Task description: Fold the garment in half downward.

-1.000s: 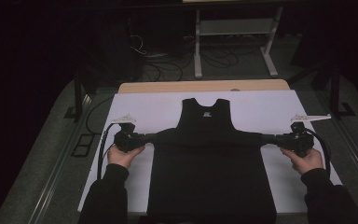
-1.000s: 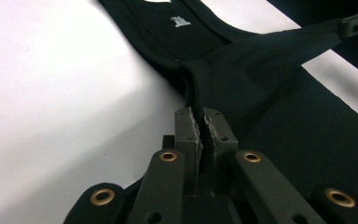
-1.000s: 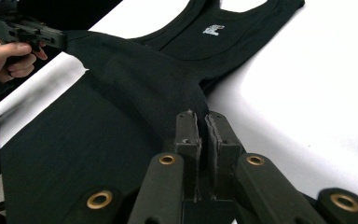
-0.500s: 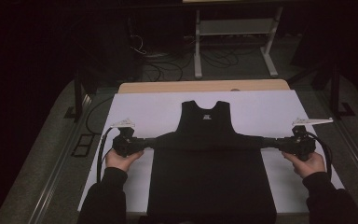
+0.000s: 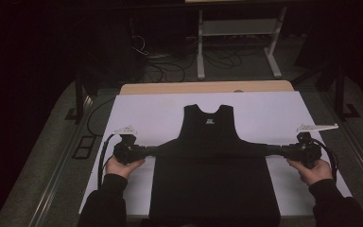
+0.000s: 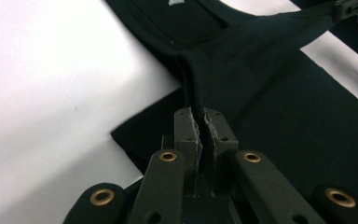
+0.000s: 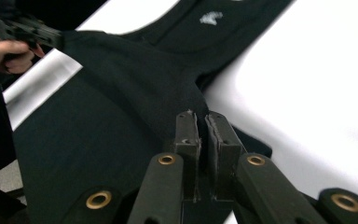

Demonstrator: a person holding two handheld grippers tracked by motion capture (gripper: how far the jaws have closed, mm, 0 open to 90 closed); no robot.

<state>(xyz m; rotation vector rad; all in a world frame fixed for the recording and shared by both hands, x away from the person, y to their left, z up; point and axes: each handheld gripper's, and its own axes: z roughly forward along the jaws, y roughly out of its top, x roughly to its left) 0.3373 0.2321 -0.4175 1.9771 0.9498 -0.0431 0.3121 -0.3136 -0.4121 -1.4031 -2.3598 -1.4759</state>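
Note:
A black sleeveless garment (image 5: 212, 184) lies flat on a white board (image 5: 146, 111), neck opening toward the far side and a small white label at the collar. My left gripper (image 5: 157, 151) is shut on the garment's left edge below the armhole, and the cloth (image 6: 270, 116) runs taut from its jaws (image 6: 200, 115). My right gripper (image 5: 270, 150) is shut on the opposite edge, with the fabric (image 7: 112, 93) pinched between its pads (image 7: 201, 117). The cloth stretches in a straight line between the two grippers. Each gripper view shows the other gripper far off (image 6: 352, 8) (image 7: 23, 28).
A wooden tabletop strip (image 5: 208, 87) shows beyond the board. Behind it stand a metal frame (image 5: 236, 42) and cables on the dark floor (image 5: 160, 66). A black cable (image 5: 101, 158) loops from the left gripper. Bare white board lies on either side of the garment.
Both grippers and the garment's upper part have shifted slightly toward the near edge of the table. The grips are unchanged.

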